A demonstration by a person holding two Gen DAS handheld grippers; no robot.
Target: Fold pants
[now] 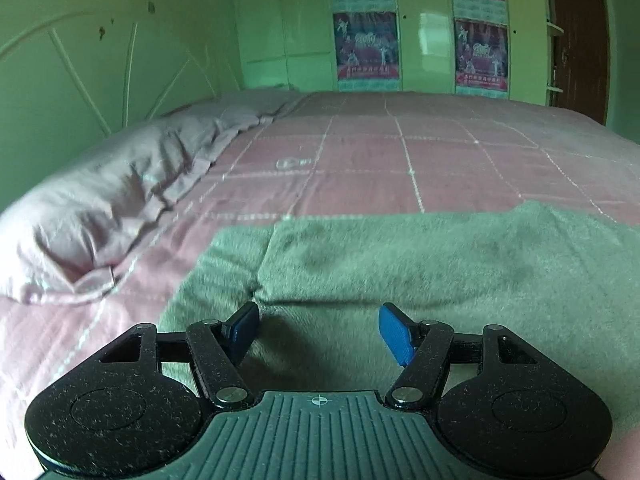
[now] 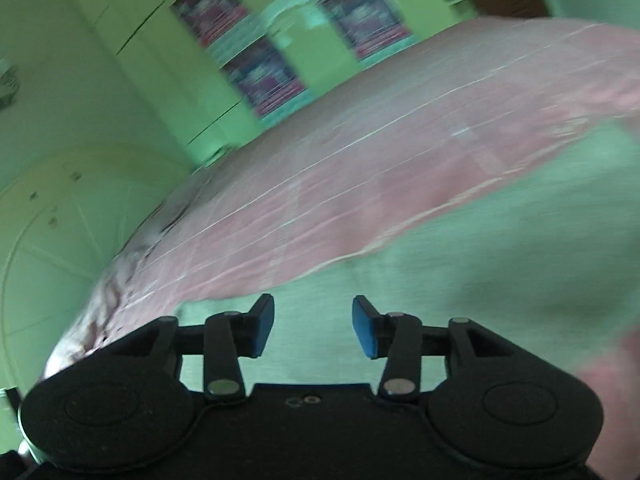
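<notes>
On the bed (image 1: 400,152), folded pants (image 1: 440,264)

pants (image 2: 500,240) smeared, posters (image 2: 260,76) blurred

Pink quilted bed (image 1: 400,152), green wardrobe (image 1: 288,20), posters (image 1: 366,46).

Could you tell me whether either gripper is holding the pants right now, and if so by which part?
Nothing is held. The left gripper and right gripper both stand open above the green pants, with no cloth between their pads.
</notes>
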